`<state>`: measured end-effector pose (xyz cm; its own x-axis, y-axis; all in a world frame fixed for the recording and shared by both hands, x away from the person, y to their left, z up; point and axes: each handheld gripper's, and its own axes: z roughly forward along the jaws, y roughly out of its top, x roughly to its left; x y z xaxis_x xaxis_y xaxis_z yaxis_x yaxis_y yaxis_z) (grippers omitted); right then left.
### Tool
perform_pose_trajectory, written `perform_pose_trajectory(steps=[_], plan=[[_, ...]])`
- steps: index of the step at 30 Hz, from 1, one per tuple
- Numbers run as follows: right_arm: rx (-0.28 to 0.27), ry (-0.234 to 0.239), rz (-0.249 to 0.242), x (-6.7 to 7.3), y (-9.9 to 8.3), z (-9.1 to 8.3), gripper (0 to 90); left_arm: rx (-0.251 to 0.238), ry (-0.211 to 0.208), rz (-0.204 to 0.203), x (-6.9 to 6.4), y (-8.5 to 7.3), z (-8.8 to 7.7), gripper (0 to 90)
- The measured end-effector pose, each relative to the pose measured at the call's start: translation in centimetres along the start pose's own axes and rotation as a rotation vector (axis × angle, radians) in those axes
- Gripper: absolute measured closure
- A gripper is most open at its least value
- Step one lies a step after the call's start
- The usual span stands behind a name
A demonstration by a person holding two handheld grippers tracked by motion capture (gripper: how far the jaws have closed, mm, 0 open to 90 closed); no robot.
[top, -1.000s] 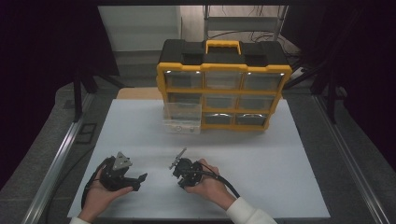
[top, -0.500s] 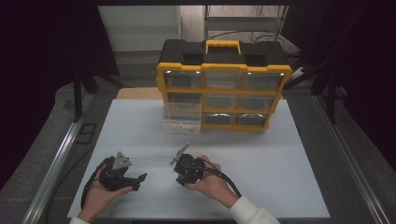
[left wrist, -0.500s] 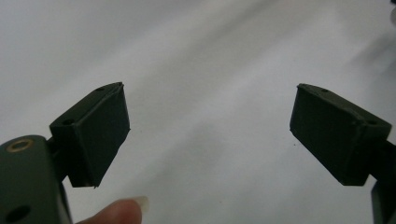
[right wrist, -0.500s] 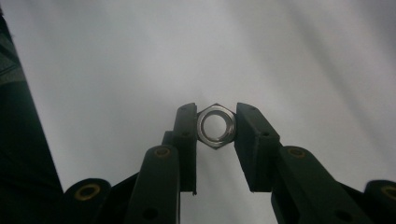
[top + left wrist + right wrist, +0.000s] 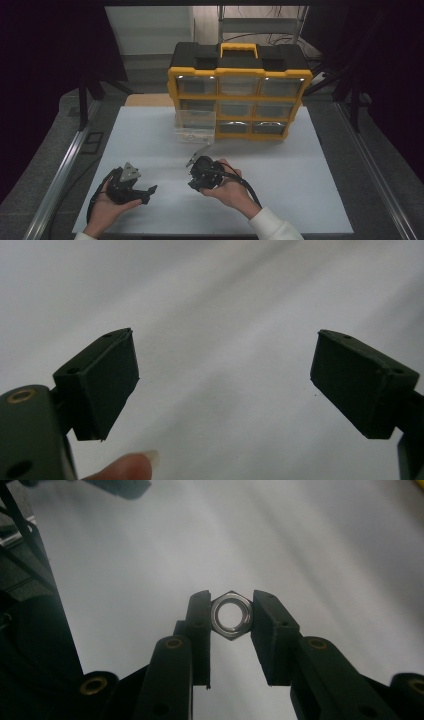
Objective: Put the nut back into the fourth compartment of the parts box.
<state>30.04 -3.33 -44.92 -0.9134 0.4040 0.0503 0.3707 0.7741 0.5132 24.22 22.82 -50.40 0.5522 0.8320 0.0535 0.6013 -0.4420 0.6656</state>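
Dark room, white table

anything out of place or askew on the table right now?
One clear drawer is out of the yellow organizer, standing on the white table by its lower left corner. Otherwise tidy: right gripper squarely holds a hex nut.

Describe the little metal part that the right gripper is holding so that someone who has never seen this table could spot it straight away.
Start at the yellow and black drawer organiser at the far side of the white table, then come toward the person to the right gripper. Pinched between its two black jaws is a hex nut: small, silvery, six-sided with a round hole, the one shiny metal piece there.
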Motion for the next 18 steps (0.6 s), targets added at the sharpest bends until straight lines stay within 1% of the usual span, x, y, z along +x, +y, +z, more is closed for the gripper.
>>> perform_pose_trajectory(steps=[2, 3, 4, 5, 6, 7, 9, 14, 15, 16, 17, 18], plan=[[-0.007, -0.001, 0.000, -0.1, 0.1, -0.3, 70.7, -0.001, 0.000, 0.000, 0.0, 0.0, 0.0, 12.6], [-0.022, -0.004, -0.004, -0.2, 0.3, -0.9, 70.7, -0.001, 0.000, 0.000, 0.0, 0.0, 0.0, 12.6], [-0.022, -0.004, -0.004, -0.2, 0.3, -0.9, 70.7, -0.005, -0.001, -0.005, 0.0, 0.0, 0.0, 12.6], [-0.036, -0.009, -0.008, -0.2, 0.6, -1.5, 70.7, -0.002, 0.000, -0.003, 0.0, 0.0, 0.1, 12.6], [-0.036, -0.009, -0.008, -0.2, 0.6, -1.5, 70.7, -0.002, 0.000, -0.003, 0.0, 0.0, 0.1, 12.6], [-0.054, -0.010, -0.010, -0.3, 1.0, -2.1, 70.7, -0.001, -0.001, -0.001, 0.0, 0.1, 0.1, 12.6], [-0.066, -0.010, -0.009, -0.5, 1.2, -2.6, 70.7, -0.003, -0.001, -0.003, 0.0, 0.1, 0.1, 12.6], [-0.083, -0.018, -0.007, -0.9, 1.6, -3.6, 70.7, -0.001, -0.002, 0.000, 0.0, 0.1, 0.0, 12.6], [-0.090, -0.012, -0.006, -1.0, 1.9, -4.0, 70.7, -0.002, -0.002, -0.002, 0.0, 0.1, 0.0, 12.6], [-0.090, -0.012, -0.006, -1.0, 1.9, -4.0, 70.7, -0.002, -0.002, -0.001, 0.0, 0.1, 0.0, 12.6], [-0.096, -0.014, -0.011, -1.2, 2.2, -4.5, 70.7, -0.007, -0.001, -0.006, 0.0, 0.1, 0.0, 12.6], [-0.099, -0.017, -0.012, -1.2, 2.4, -4.8, 70.7, -0.003, 0.000, -0.001, 0.0, 0.1, 0.0, 12.6]])
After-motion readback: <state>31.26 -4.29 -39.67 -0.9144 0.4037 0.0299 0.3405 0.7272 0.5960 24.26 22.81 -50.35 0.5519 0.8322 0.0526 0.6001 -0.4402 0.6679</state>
